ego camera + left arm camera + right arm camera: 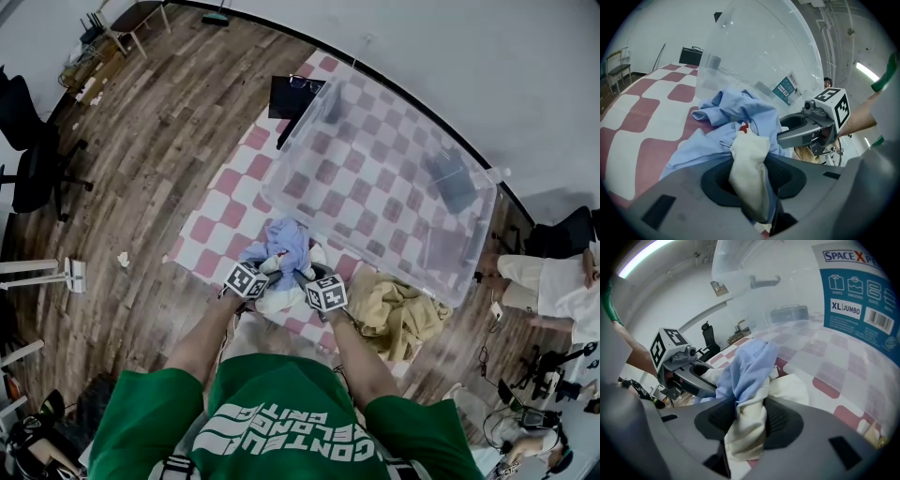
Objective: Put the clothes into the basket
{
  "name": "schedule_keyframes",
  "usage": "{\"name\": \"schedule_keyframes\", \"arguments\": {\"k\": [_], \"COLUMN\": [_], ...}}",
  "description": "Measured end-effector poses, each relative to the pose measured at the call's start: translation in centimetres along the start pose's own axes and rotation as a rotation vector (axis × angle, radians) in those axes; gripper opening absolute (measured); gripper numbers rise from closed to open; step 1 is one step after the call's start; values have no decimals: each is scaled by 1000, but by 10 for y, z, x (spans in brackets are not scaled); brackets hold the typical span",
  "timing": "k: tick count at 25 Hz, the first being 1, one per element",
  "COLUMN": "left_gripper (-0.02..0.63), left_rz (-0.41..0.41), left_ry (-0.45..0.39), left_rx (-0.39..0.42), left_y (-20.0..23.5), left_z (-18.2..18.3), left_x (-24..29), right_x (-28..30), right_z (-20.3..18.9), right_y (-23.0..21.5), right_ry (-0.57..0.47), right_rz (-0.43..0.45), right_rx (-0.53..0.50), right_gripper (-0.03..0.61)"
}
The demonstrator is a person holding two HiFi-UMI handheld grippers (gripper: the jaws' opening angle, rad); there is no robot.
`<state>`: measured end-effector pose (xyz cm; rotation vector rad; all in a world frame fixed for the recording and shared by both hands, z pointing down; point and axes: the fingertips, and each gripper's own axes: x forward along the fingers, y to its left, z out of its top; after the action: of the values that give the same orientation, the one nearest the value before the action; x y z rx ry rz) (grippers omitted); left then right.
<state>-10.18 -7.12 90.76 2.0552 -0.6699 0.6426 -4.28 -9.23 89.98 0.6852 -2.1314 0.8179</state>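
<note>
The clothes are a crumpled bundle of two pieces: a light blue garment heaped on top, and a cream garment below and around it. The bundle sits on a red-and-white checked mat, just in front of the near wall of the basket and outside it.

The left gripper has its jaws drawn narrow on a fold of the cream cloth, with a blue edge caught alongside. The right gripper is likewise closed on cloth, blue running down over cream between its pads. The two grippers stand close together at the near side of the bundle, one on each side of it.

The basket is one large clear plastic bin, open at the top, with a blue printed label on its wall; the checks of the mat show through it. A third garment, tan and rumpled, lies on the mat to the right of the bundle, beside the bin's near corner. One mat covers part of the wooden floor.
</note>
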Motion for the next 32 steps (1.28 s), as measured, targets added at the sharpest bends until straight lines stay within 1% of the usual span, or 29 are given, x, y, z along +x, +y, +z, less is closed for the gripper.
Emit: {"name": "schedule_keyframes", "arguments": {"k": [2, 7, 16, 25, 32], "left_gripper": [133, 120, 107, 106, 104], "left_rz": [-1, 1, -9, -2, 19], "left_ry": [-3, -34, -105, -222, -326], "left_rx": [2, 3, 8, 66, 133], "left_y": [-2, -8, -28, -58, -79], "left_z": [1, 3, 7, 20, 36], "left_x": [0, -4, -16, -40, -77], "right_x": [-1, -6, -25, -53, -81], "right_z": [1, 3, 11, 30, 58], "right_y": [0, 2, 15, 35, 62], "right_ry": [2, -6, -65, -166, -269], "right_rz": [1, 2, -10, -22, -42], "right_rx": [7, 23, 26, -38, -99], "right_gripper": [155, 126, 106, 101, 100]}}
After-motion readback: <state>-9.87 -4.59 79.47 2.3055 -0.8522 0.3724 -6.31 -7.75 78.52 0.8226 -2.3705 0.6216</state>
